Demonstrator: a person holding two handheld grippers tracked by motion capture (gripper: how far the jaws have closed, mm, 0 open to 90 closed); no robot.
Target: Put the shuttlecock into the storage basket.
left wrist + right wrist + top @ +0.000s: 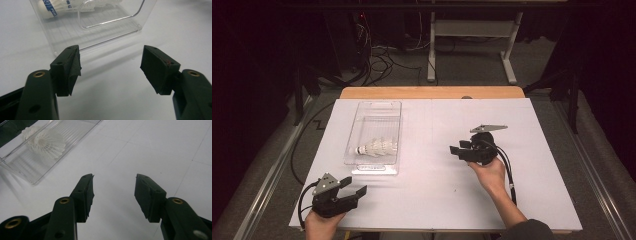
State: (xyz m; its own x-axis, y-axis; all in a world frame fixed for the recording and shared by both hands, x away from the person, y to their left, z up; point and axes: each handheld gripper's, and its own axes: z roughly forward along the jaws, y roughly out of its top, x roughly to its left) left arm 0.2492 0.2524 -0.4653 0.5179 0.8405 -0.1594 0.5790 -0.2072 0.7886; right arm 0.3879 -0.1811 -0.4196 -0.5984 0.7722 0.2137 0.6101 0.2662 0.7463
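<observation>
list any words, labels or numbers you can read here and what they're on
Nothing can be read as text.
Shuttlecock in the clear plastic bin: blue band with white marks near its cork end, too blurred to read.
Clear plastic bin, white table, left gripper and right gripper: no lettering visible.

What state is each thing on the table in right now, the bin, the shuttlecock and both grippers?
Clear plastic bin: upright, open-topped, on the white table.
Shuttlecock: lying on its side inside the bin.
Left gripper: jaws open, nothing between them.
Right gripper: jaws open, nothing between them.
</observation>
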